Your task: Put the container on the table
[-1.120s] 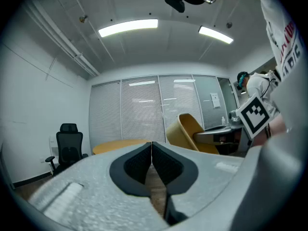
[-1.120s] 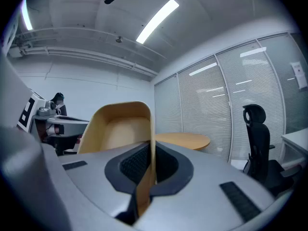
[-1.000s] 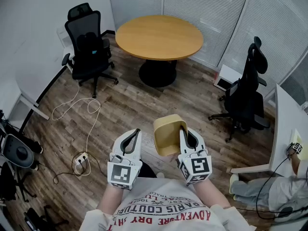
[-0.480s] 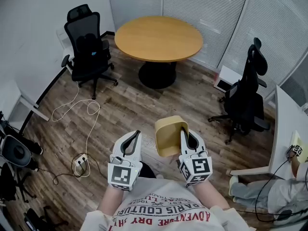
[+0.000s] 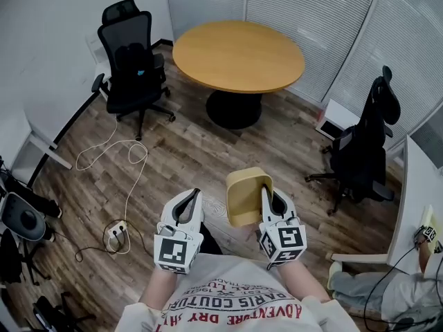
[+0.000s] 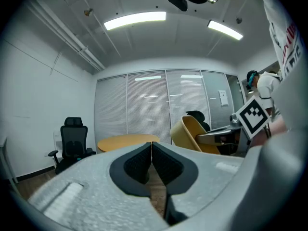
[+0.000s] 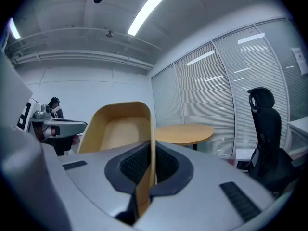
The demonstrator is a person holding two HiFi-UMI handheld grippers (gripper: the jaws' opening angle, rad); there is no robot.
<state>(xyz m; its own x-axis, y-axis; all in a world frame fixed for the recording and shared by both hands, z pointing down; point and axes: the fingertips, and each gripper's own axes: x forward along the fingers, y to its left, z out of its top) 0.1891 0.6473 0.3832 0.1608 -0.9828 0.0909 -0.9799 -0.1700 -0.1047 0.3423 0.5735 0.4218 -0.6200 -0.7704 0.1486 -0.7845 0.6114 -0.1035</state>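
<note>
A tan, open-topped container (image 5: 246, 196) hangs in the air in front of me, tipped on its side. My right gripper (image 5: 267, 191) is shut on its right wall; in the right gripper view the thin wall (image 7: 152, 143) is pinched between the two dark pads. My left gripper (image 5: 192, 194) is beside it on the left, shut with nothing in it, its pads meeting in the left gripper view (image 6: 151, 154). The round wooden table (image 5: 237, 54) stands across the room, also seen as the round table (image 7: 185, 133) in the right gripper view.
Black office chairs stand left (image 5: 131, 57) and right (image 5: 363, 147) of the table. A white cable (image 5: 111, 154) and a power strip (image 5: 118, 234) lie on the wood floor. A white desk (image 5: 419, 199) lines the right edge, where a seated person (image 5: 405, 292) is.
The table and chairs have shifted right and grown slightly in the head view, as I step toward the table. Both grippers hold the same pose, the container still carried in the right one.
</note>
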